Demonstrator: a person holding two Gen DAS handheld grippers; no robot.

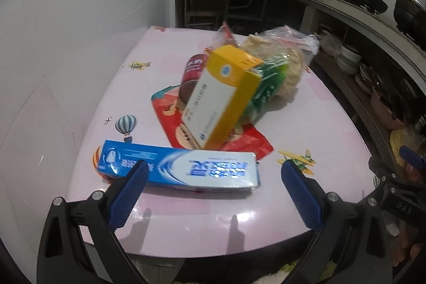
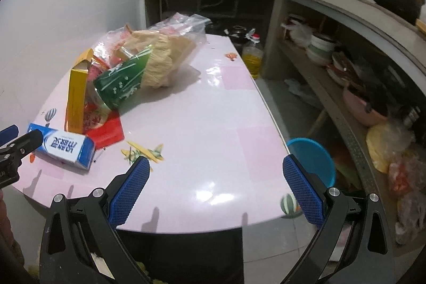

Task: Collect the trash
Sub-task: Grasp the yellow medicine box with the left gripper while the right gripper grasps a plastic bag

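A blue toothpaste box [image 1: 181, 167] lies on the pink table [image 1: 165, 225], just beyond my open left gripper [image 1: 213, 172]; it also shows in the right wrist view [image 2: 64, 148]. Behind it a yellow box [image 1: 223, 95] leans on a red can [image 1: 193, 76], over a flat red wrapper [image 1: 247, 143]. A clear bag with noodles and a green packet [image 1: 279, 68] lies further back, also in the right wrist view [image 2: 157, 63]. My right gripper [image 2: 215, 172] is open and empty above the table's near right part.
A blue bin [image 2: 314, 159] stands on the floor off the table's right edge. An oil bottle [image 2: 253, 55] stands beyond the far corner. Shelves with bowls and pots [image 2: 332, 57] run along the right. A white wall is on the left.
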